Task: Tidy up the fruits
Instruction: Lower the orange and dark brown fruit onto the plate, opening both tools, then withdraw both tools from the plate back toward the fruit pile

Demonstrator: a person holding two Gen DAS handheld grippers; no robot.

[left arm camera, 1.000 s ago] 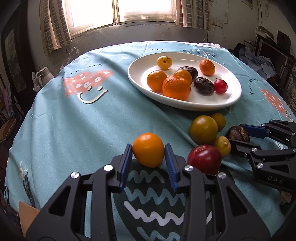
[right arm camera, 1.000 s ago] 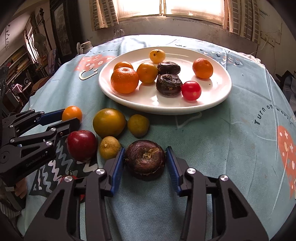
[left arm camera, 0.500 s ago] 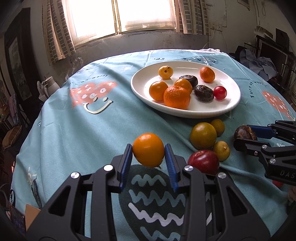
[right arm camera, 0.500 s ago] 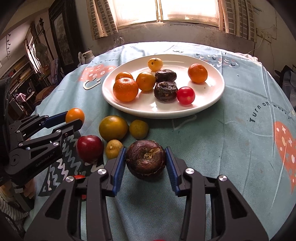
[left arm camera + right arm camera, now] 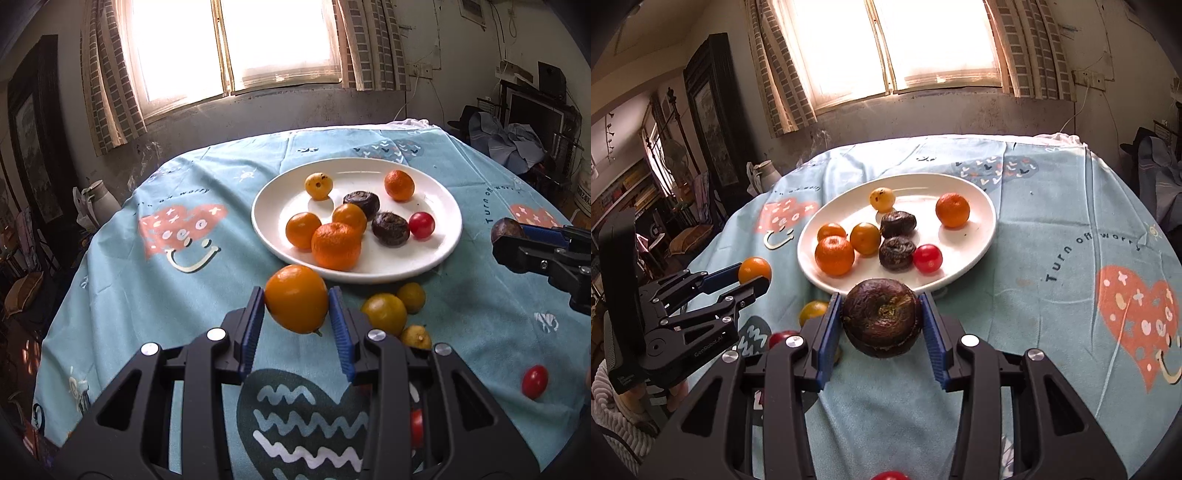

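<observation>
Teal cloth [image 5: 155,295] covers the round table, and we read "Turn off worry" [image 5: 1093,251] printed on it in dark letters right of the white plate [image 5: 975,236]; a coral heart with a cream smile [image 5: 1137,317] lies further right of the plate, another [image 5: 181,232] to its left, and a dark heart with wavy lines [image 5: 306,417] on the near side; on the body of our left gripper [image 5: 755,277] we make out "GenRobot.AI" in pale lettering.

Our left gripper [image 5: 297,314] is clamped on a smooth orange fruit [image 5: 296,298], held above the cloth just short of the plate's near rim; our right gripper [image 5: 881,319] is clamped on a dark wrinkled fruit [image 5: 881,317], likewise held at the plate's near edge.

On the plate we see orange citrus, a speckled yellow fruit [image 5: 318,185], two dark wrinkled fruits and a red cherry tomato [image 5: 421,225]; near the plate's front rim, on the cloth, lie three yellow-green fruits [image 5: 384,313]; another red tomato [image 5: 534,381] sits well to the right of them.

Beyond the plate a bright window [image 5: 236,48] with checked curtains [image 5: 110,74] fills the far wall; a pale jug [image 5: 765,173] stands left of the table; a dark framed cabinet [image 5: 713,122] and cluttered shelves lie further left; piled clothes [image 5: 513,144] lie to the right.
</observation>
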